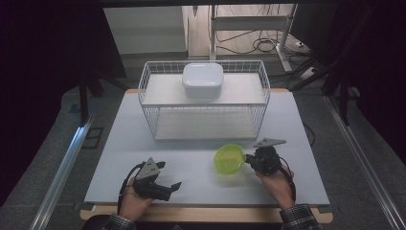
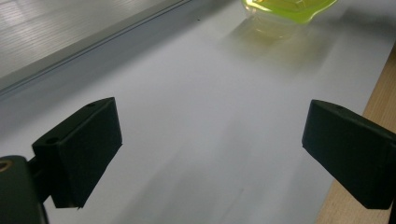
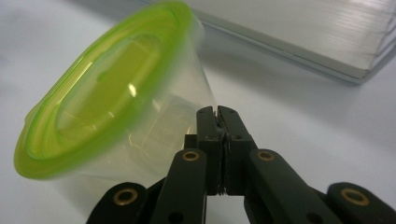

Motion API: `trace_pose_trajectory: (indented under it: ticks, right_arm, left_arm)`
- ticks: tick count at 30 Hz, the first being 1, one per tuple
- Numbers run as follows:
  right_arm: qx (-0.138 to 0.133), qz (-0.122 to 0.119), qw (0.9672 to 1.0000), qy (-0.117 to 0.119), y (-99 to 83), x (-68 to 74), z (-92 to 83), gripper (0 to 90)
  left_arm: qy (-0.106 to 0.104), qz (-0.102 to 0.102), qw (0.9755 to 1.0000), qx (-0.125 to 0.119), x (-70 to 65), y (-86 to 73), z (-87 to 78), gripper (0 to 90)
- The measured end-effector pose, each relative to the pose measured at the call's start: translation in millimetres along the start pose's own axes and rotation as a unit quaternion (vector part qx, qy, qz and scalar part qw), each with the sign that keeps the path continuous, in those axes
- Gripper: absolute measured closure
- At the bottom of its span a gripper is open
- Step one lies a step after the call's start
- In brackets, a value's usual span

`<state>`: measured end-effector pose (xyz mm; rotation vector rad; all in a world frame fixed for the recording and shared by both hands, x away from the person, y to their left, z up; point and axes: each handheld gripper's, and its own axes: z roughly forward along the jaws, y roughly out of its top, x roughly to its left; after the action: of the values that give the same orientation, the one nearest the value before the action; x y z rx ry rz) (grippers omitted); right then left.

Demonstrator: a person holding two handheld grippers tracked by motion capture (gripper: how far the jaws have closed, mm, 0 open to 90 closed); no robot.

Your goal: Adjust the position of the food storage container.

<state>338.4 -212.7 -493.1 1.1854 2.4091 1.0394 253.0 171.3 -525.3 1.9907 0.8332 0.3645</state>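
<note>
Right claw pinching the lidded green container; left claw idle and spread.

From the high view I see my right claw (image 1: 249, 159) at the rim of the green-lidded container (image 1: 230, 158), on the worktop (image 1: 191, 163) just in front of the wire basket (image 1: 205, 103), which carries a white lidded box (image 1: 203, 80) on its upper shelf; my left claw (image 1: 167, 178) sits near the front edge, well apart from the container. In the left gripper view my left claw (image 2: 210, 149) has its jaws wide apart over bare worktop, the container (image 2: 289, 7) far ahead. In the right gripper view my right claw (image 3: 218, 116) is closed on the container (image 3: 112, 98), which is tilted on its side.
</note>
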Motion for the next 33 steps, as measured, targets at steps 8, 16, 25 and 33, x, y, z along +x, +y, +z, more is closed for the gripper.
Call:
trace_pose_trajectory:
  ticks: [8, 16, 25, 33]
  right_arm:
    - [0.011, 0.005, 0.9999, 0.004, -2.1, -3.1, 2.5, 88.6]
    - [0.007, 0.014, 0.9999, -0.004, -3.2, -11.0, -0.2, 88.5]
    - [0.005, 0.029, 0.9994, 0.016, -4.2, -14.9, 3.6, 88.8]
    - [0.007, 0.033, 0.9981, 0.052, 0.0, -5.5, 17.8, 89.0]
  left_arm:
    - [0.000, 0.002, 1.0000, 0.002, -0.4, 0.0, 0.5, 4.4]
    - [-0.001, 0.003, 1.0000, 0.005, -0.6, -0.1, 0.9, 4.4]
    - [-0.001, 0.006, 0.9999, 0.010, -1.2, -0.3, 2.0, 4.5]
    - [0.001, 0.007, 0.9999, 0.012, -1.1, -0.5, 2.9, 4.5]
